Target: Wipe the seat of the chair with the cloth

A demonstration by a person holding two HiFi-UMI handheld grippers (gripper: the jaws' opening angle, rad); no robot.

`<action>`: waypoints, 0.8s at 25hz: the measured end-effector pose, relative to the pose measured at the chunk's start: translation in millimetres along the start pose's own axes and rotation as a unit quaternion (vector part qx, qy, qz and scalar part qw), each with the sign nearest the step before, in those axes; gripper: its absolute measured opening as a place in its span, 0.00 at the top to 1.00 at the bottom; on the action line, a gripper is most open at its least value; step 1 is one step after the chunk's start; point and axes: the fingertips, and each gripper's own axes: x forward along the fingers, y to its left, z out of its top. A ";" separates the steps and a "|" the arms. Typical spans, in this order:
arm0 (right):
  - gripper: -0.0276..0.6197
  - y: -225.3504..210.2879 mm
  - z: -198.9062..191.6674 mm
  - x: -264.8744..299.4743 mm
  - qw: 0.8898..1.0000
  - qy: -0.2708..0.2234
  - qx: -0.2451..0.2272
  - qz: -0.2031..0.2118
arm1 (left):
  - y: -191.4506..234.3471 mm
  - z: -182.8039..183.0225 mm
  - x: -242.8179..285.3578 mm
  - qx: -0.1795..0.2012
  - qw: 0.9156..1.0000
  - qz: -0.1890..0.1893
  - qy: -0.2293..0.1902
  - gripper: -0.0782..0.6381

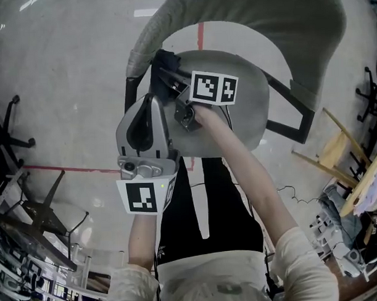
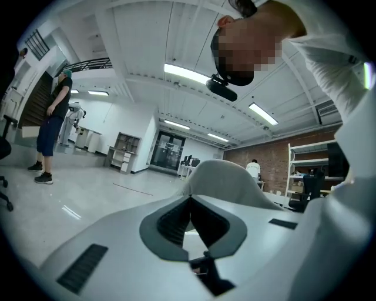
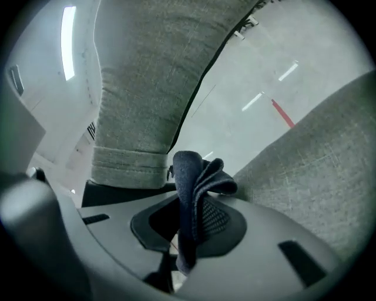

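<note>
The grey chair (image 1: pixel 295 32) stands on the floor. Over its seat (image 1: pixel 249 107), at the back-left corner, the right claw (image 3: pixel 189 197) is clamped on a dark cloth (image 3: pixel 200 176). The left claw (image 2: pixel 189 200) is pressed together, empty, by the seat's front edge.

Open workshop hall (shelving (image 2: pixel 306 157), brick wall (image 2: pixel 271 154))
</note>
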 end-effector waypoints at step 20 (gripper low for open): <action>0.87 -50.3 12.1 -2.4 0.992 0.045 -0.053 -0.110 | 12.5 -5.3 1.8 -0.036 0.999 0.025 0.008 0.87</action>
